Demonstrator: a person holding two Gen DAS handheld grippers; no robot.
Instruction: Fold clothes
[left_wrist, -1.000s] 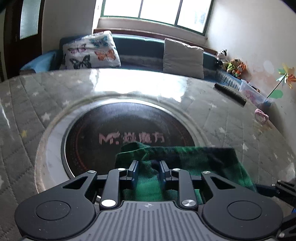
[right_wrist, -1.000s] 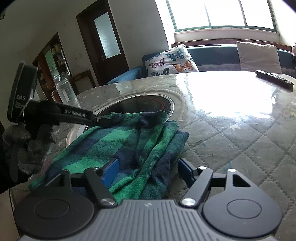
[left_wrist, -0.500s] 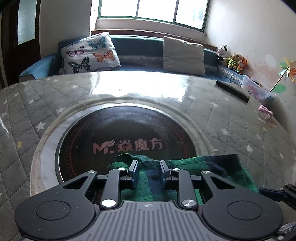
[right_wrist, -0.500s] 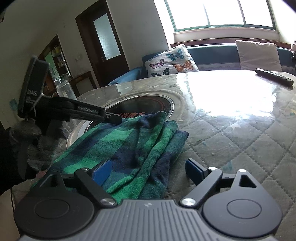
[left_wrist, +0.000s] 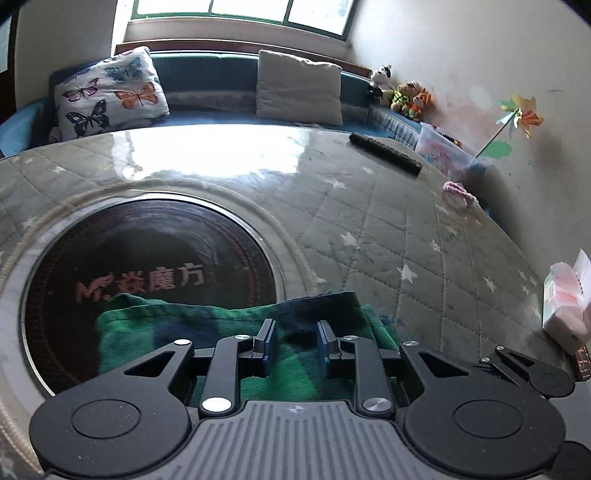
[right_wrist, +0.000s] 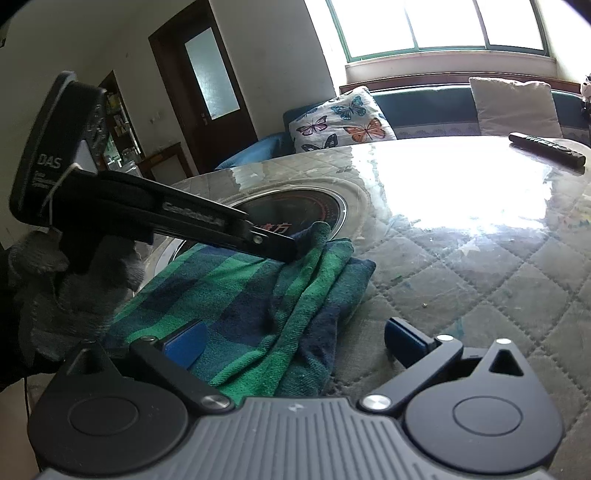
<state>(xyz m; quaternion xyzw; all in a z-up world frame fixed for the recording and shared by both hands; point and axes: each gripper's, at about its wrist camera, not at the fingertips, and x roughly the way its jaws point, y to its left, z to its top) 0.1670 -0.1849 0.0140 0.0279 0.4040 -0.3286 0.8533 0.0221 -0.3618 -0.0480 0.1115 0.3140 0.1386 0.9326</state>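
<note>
Green-and-navy plaid cloth (right_wrist: 258, 306) lies folded on the quilted desk (right_wrist: 498, 280), its far edge over the dark round inset plate (left_wrist: 147, 254). The left claw (left_wrist: 293, 345) is narrowly parted, with a raised fold of the cloth between its blue pads; whether they pinch it I cannot tell. The right claw (right_wrist: 295, 341) has just been opening and stands wide, one pad over the cloth, gripping nothing. A remote control (left_wrist: 386, 154) lies well apart.

Bright window (left_wrist: 240, 11) above blue sofa (left_wrist: 207, 62), butterfly cushion (left_wrist: 110, 92); dark door (right_wrist: 207, 92) left.
</note>
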